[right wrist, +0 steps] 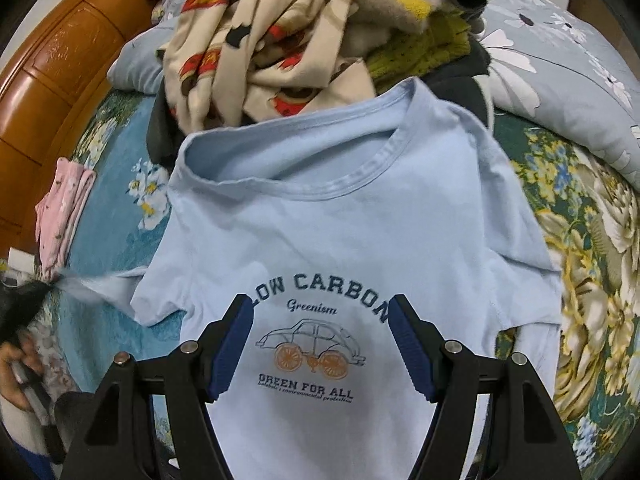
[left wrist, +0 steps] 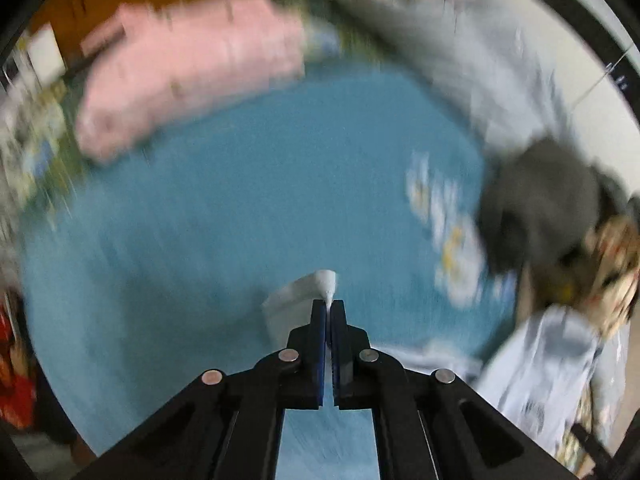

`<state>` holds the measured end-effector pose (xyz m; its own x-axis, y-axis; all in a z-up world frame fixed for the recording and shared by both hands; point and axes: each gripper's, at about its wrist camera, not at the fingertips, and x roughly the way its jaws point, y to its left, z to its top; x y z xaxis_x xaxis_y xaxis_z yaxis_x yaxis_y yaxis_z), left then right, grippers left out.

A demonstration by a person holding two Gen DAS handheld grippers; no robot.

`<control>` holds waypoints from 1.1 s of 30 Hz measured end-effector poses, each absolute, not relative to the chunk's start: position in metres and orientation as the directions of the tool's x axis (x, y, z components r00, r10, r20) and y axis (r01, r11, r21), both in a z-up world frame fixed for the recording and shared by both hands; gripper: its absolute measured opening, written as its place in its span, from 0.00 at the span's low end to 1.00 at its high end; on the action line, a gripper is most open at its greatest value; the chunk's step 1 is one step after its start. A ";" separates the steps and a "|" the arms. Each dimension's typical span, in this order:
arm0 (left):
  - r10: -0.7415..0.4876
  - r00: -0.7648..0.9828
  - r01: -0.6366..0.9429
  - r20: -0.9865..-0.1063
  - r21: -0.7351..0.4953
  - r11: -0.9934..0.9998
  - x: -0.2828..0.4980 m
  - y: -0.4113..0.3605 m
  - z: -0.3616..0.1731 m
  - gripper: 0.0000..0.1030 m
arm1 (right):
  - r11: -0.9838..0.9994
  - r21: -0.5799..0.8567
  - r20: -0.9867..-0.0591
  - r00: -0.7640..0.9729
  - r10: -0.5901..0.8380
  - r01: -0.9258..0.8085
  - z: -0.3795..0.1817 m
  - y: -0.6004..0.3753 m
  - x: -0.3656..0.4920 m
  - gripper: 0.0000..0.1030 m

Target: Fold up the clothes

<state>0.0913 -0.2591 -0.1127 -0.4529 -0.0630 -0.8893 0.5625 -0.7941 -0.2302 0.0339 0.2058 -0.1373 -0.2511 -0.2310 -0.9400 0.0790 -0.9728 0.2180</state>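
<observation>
- Two claws inspected. My left gripper [left wrist: 329, 308] has its jaws closed on a pale fold of cloth [left wrist: 320, 284], apparently the sleeve of the light blue T-shirt [right wrist: 340, 220]; view blurred.
- My right gripper [right wrist: 320, 344] stands wide open, holding nothing, poised over the shirt's printed chest.
- T-shirt lies front up on the blue floral bedspread [right wrist: 108, 216], collar away from me.
- Folded pink garment [right wrist: 64, 208] to the left; heap of clothes [right wrist: 280, 52] beyond the collar.

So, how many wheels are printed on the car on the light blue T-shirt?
2: both orange, under the car drawing on the light blue T-shirt, side by side between the open right gripper fingers.
</observation>
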 end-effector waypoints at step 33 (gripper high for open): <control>0.107 -0.594 0.405 -0.797 -0.412 -0.816 0.105 -0.161 -0.103 0.64 | -0.956 0.133 -0.990 -0.073 -0.118 -0.262 -0.162 0.403 0.169 0.69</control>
